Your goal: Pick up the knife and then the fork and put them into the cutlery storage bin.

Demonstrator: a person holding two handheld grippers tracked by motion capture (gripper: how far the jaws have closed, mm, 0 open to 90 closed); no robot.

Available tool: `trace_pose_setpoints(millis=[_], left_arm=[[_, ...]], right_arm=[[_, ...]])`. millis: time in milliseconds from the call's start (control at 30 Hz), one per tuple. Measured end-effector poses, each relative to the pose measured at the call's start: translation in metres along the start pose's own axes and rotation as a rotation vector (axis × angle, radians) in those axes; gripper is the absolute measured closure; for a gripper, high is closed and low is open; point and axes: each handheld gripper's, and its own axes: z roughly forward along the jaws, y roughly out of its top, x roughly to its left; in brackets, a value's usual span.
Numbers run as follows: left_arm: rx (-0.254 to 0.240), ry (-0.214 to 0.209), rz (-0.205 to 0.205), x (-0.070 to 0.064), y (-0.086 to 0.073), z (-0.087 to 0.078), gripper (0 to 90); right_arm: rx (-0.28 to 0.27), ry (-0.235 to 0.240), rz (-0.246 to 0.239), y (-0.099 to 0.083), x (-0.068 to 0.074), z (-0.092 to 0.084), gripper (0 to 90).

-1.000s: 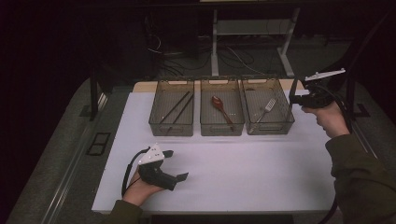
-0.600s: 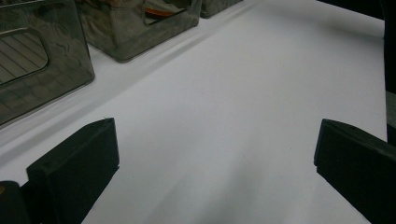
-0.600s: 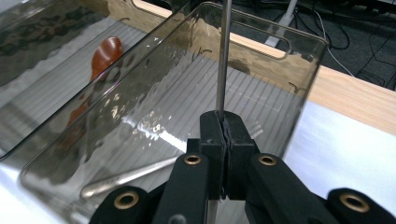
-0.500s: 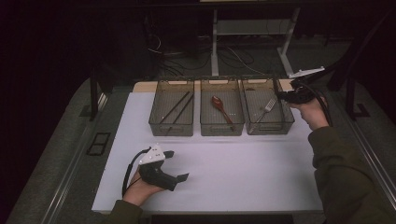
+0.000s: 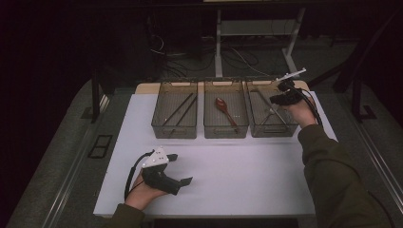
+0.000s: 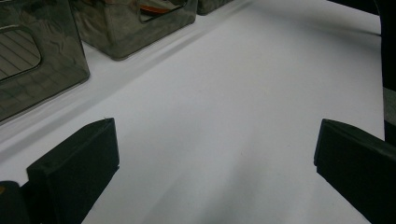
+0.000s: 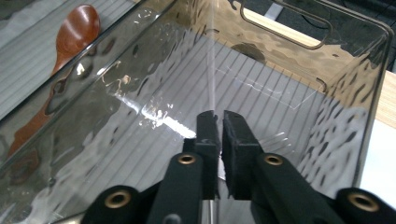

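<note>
My right gripper (image 7: 219, 116) has its jaws all but shut on a thin pale handle (image 7: 213, 70), probably a utensil seen edge-on, though I can't be sure from here. It runs straight out from my fingertips, along the length of the right-hand bin (image 7: 355, 93) and above its ribbed floor, so it only needs to go down to lie lengthwise inside. My left gripper (image 6: 215, 154) sits wide open and empty on the white table (image 5: 247, 180), well away from the bins.
</note>
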Motion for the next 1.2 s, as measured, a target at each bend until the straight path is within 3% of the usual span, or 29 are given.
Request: trace_pose_setpoints(millis=[133,500,600,767,1200], left_arm=[[0.001,-0.003,0.0,0.0,0.0,0.0,0.0],[0.008,-0.002,0.002,0.0,-0.001,0.0,0.0],[0.012,0.0,0.002,0.0,-0.001,0.001,0.0],[0.009,0.001,-0.001,0.0,-0.002,0.002,0.0],[0.011,0.005,0.0,0.0,-0.002,0.001,0.0]], right_arm=[[-0.005,0.013,0.007,-0.001,0.002,-0.001,77.7],[-0.11,0.167,0.064,-0.014,0.01,-0.023,45.2],[-0.136,0.173,0.052,-0.02,0.014,-0.03,37.4],[-0.184,0.214,0.051,-0.03,0.02,-0.042,33.0],[-0.288,0.267,0.025,-0.064,0.043,-0.072,23.2]])
